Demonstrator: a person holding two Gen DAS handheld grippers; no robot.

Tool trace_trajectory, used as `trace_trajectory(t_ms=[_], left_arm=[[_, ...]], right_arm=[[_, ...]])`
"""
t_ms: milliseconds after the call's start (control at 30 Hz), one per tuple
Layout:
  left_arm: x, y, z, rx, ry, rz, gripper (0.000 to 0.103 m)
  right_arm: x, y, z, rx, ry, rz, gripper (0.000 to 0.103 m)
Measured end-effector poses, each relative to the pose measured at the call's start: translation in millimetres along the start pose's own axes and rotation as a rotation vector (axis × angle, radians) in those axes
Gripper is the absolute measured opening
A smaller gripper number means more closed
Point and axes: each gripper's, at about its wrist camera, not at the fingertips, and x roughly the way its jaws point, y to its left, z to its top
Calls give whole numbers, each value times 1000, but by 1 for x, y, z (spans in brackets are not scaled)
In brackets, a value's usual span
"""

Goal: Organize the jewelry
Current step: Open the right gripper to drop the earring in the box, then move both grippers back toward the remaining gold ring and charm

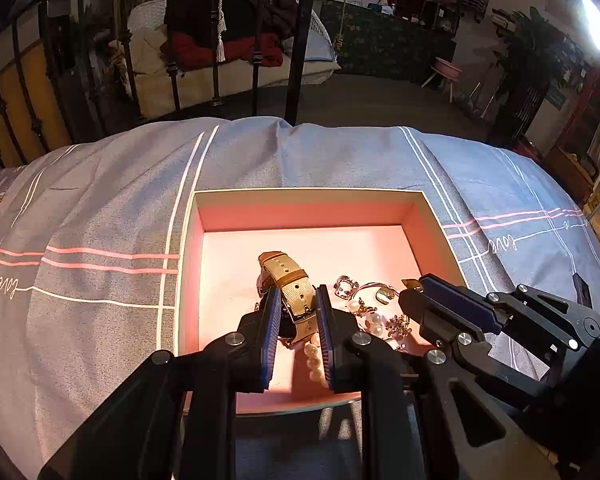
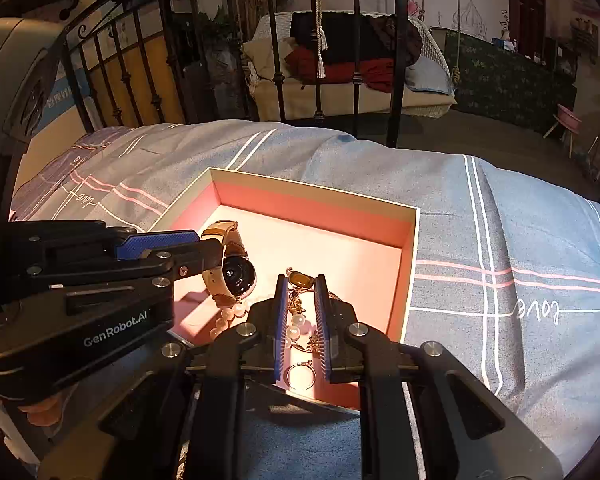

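Two grippers hang over the pink-lined box [image 1: 416, 216] lying on the striped grey bedspread [image 1: 100, 208], and we take each view in turn. From the left wrist, our left gripper [image 1: 298, 300] hovers with its jaws drawn nearly together and nothing pinched, framing the gold-strapped watch [image 1: 288, 276] and the pearl strand [image 1: 314, 360] beneath; the right gripper [image 1: 410, 284] comes in from the side over the rings and earrings [image 1: 374, 300]. From the right wrist, our right gripper [image 2: 300, 288] likewise shows jaws nearly pressed together and empty, above an amber-stone piece [image 2: 300, 279], pearl earrings [image 2: 296, 326] and a plain ring [image 2: 300, 376]. We judge that the jewelry is already gathered in the box and we are choosing a piece; next we must spread one pair of jaws and lower onto a single item without snagging its neighbours.
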Motion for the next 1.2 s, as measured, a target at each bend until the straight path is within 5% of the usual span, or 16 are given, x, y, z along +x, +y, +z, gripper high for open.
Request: trace_trajectory(t_ms=[100,233,367,500,633,1067,1200], left_arm=[[-1,0,0,0,2,-1,19],[-9,2,0,-6,-27,15,43],[-21,5,0,-24,-51,20,60],[-35,11,-6,-53,-69,4,71],[-51,13,-25,-68,-75,-30,77],[-48,-22,-114,23,42,-143,76],[-36,-31,-115,55,74,-122,58]], right_arm=[[-1,4,-1,-14,1,0,14],[-5,5,-2,-18,-3,-9,16],[-17,6,-4,-14,-39,-40,56],[-33,8,-9,-20,-67,-64,75],[-58,5,-25,-12,-82,-67,79],[-68,35,-126,-95,106,62,75],[-68,36,-127,-95,106,53,75]])
